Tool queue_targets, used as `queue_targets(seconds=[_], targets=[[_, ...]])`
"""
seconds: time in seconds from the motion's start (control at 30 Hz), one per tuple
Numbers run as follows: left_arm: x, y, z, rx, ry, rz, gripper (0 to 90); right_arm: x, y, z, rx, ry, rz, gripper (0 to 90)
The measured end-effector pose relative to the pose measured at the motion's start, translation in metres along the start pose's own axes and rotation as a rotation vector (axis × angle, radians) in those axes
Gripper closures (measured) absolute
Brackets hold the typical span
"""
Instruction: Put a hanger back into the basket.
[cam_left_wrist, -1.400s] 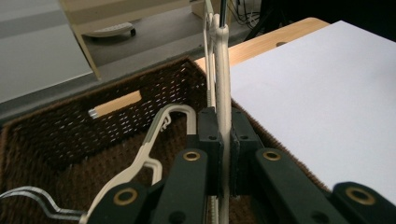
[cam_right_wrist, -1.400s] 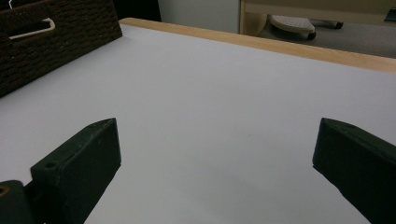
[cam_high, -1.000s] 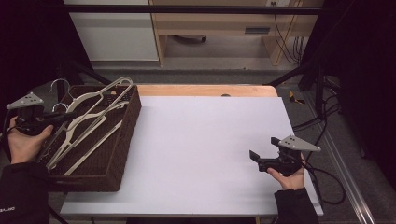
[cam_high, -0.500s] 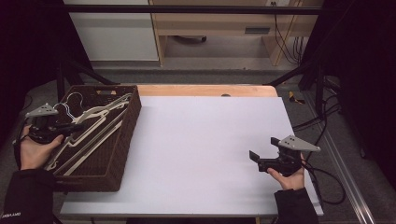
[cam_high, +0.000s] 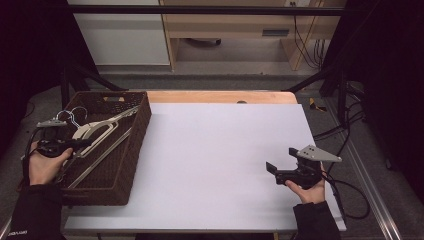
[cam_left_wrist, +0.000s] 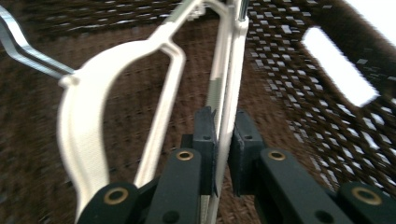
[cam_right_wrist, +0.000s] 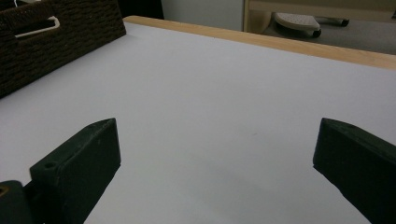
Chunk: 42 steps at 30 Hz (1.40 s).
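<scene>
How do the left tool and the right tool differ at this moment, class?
The left tool is shut on a white hanger; the right tool is open, holding nothing. The left tool reaches into the woven basket; the right tool is over the white table. Both are black and hand-held.

**White hanger in the basket**

The white hanger (cam_high: 95, 131) with a metal hook (cam_high: 67, 116) lies tilted in the brown wicker basket (cam_high: 131, 165) at the table's left, hook at the left, one arm running to the far right corner.
</scene>
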<state>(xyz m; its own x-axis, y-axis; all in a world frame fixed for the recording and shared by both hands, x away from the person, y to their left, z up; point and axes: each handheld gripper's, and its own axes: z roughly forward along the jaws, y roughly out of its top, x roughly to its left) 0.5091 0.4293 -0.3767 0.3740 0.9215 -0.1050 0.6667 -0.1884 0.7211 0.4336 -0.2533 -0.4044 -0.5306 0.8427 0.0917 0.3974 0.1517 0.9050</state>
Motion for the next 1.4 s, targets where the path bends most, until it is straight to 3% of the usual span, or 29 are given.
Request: queue_targets(seconds=[0.13, 0.17, 0.47, 0.63, 0.83, 0.97, 1.13, 1.33, 1.4], targets=[[0.001, 0.001, -0.005, -0.033, 0.062, -0.029, 71.0, 0.0, 0.0, -0.001, -0.003, 0.0, 0.005, 1.3], [0.002, 0.0, -0.005, -0.033, 0.061, -0.028, 67.6, 0.0, 0.0, -0.002, -0.002, 0.003, 0.0, 1.3], [0.01, -0.005, 0.002, 0.01, 0.137, -0.054, 49.7, 0.001, 0.0, 0.0, 0.0, 0.004, 0.0, 1.3], [0.011, -0.007, 0.003, 0.019, 0.157, -0.076, 40.6, 0.0, 0.0, 0.0, -0.001, 0.006, -0.001, 1.4], [0.004, -0.004, -0.012, -0.09, 0.16, -0.087, 30.1, 0.0, 0.0, 0.0, -0.003, 0.01, -0.005, 1.4], [-0.013, -0.001, -0.028, -0.188, 0.096, -0.051, 25.9, 0.0, 0.001, -0.002, -0.013, 0.01, 0.0, 1.4], [-0.048, 0.003, -0.044, -0.32, 0.005, 0.003, 18.1, 0.0, 0.001, -0.003, -0.022, 0.011, 0.0, 1.4], [-0.093, 0.005, -0.052, -0.449, -0.112, 0.06, 7.8, 0.002, 0.002, -0.005, -0.04, 0.017, -0.006, 1.3], [-0.105, 0.004, -0.05, -0.472, -0.13, 0.071, 4.9, 0.002, 0.002, -0.006, -0.05, 0.019, -0.011, 1.2]])
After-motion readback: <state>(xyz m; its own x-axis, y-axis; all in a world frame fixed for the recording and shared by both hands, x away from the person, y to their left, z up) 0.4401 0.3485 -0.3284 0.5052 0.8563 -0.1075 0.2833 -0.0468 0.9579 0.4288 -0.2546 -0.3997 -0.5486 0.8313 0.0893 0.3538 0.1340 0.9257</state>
